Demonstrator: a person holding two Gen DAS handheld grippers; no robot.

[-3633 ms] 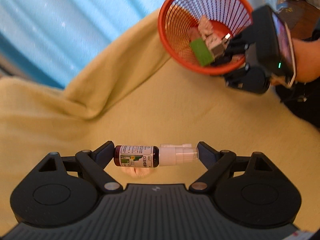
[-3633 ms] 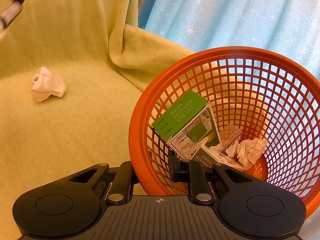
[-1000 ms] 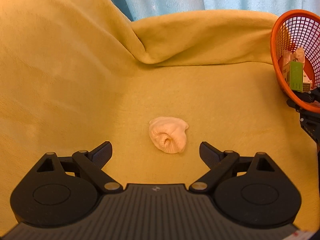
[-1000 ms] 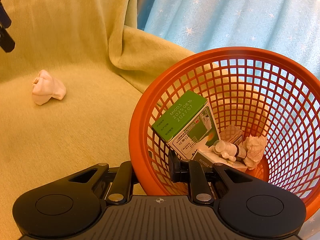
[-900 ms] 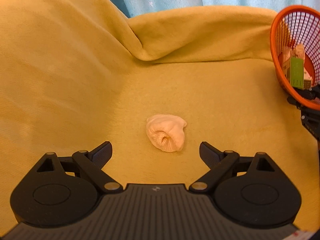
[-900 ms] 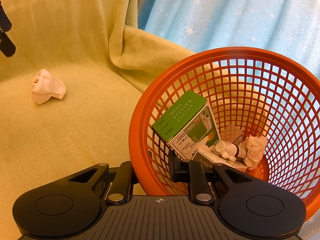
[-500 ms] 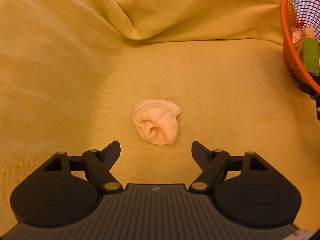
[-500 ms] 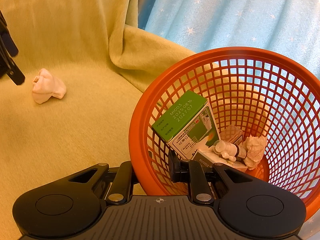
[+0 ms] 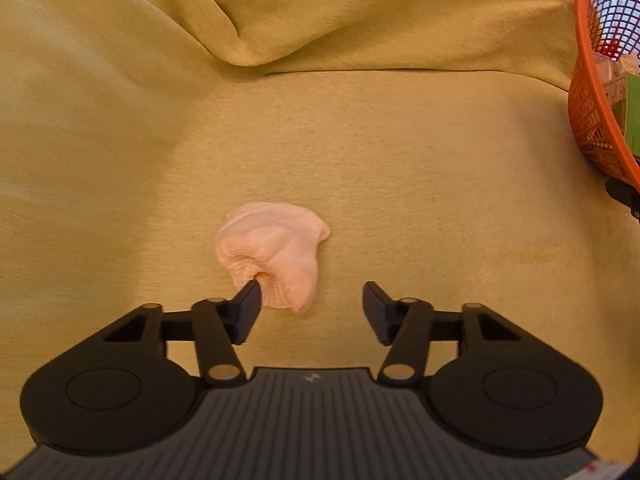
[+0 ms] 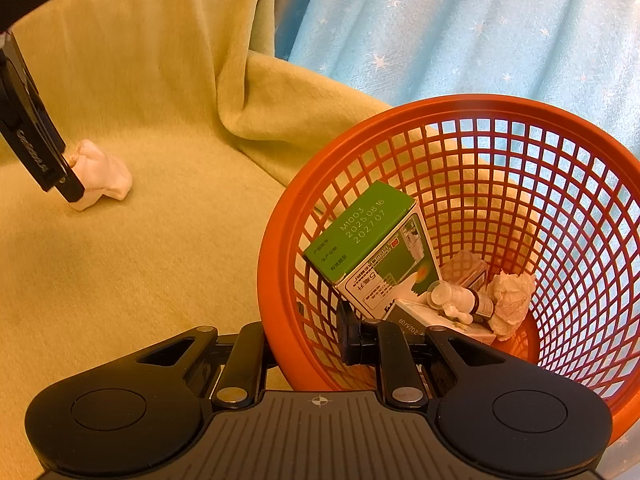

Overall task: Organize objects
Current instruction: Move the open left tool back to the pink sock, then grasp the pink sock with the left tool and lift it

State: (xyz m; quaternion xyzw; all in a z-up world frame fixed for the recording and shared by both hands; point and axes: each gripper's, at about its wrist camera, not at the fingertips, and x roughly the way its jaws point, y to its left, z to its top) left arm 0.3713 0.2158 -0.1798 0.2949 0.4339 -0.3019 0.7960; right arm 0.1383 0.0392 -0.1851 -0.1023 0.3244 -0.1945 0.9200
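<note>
A crumpled pink-white sock (image 9: 276,252) lies on the yellow blanket (image 9: 400,160). My left gripper (image 9: 312,300) is open over it, with the left fingertip (image 9: 250,294) touching the sock's near edge and the right fingertip apart from it. The sock also shows in the right wrist view (image 10: 102,176), with the left gripper's finger (image 10: 36,148) against it. My right gripper (image 10: 304,332) is shut on the rim of the orange mesh basket (image 10: 280,248), one finger outside and one inside the wall. The basket holds a green box (image 10: 368,236), a spray bottle (image 10: 460,300) and crumpled paper (image 10: 510,300).
The blanket rises in folds behind the sock (image 9: 248,40). A light blue starred curtain (image 10: 460,28) hangs behind the basket. The basket's edge shows at the far right of the left wrist view (image 9: 596,92).
My left gripper has moved down and forward onto the sock and its jaws have narrowed, the left fingertip now touching it. The right gripper and basket have not moved.
</note>
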